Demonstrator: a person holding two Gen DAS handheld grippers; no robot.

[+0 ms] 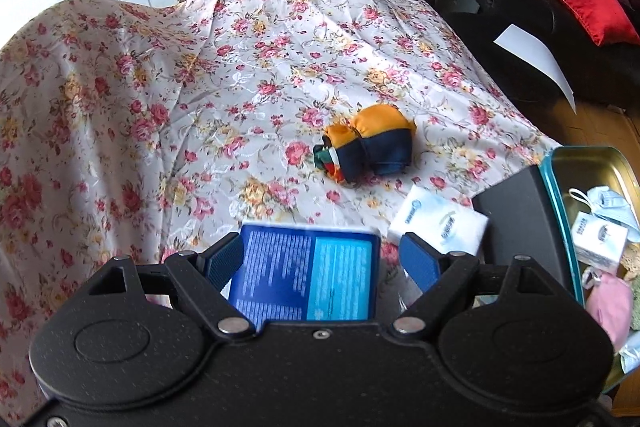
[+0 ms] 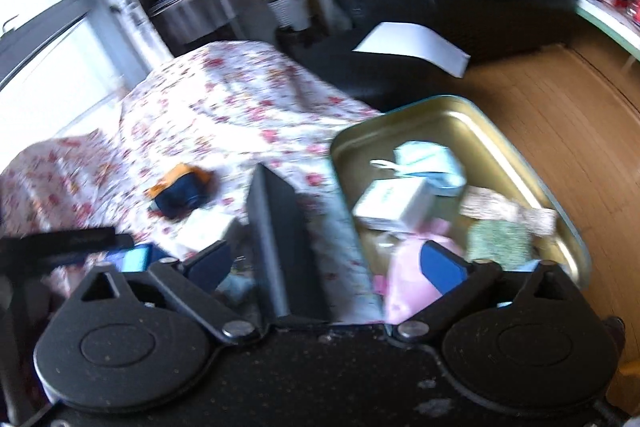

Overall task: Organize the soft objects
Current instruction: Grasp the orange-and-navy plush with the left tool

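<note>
We see our left claw (image 1: pixel 320 259) spread wide over the flower-patterned cloth (image 1: pixel 200 67) that covers the desk. A blue packet (image 1: pixel 308 275) lies between its blue pads (image 1: pixel 418 261), but whether either pad touches it we cannot tell. Just beyond the right pad sits a white tissue pack (image 1: pixel 438 223), and farther out on the cloth rests a rolled orange and navy fabric bundle (image 1: pixel 368 143), apart from both.

Our right claw (image 2: pixel 326 261) is also wide open and grips nothing. It hangs over the near edge of the gold-lined tin (image 2: pixel 500 143), its right finger above a pink soft item (image 2: pixel 408 287). Inside the tin we also make out a white pack (image 2: pixel 396 203), a pale blue item (image 2: pixel 428 163) and a green cloth (image 2: pixel 500 239). A dark upright panel (image 2: pixel 280 247) stands between the fingers; this view is blurred.
</note>
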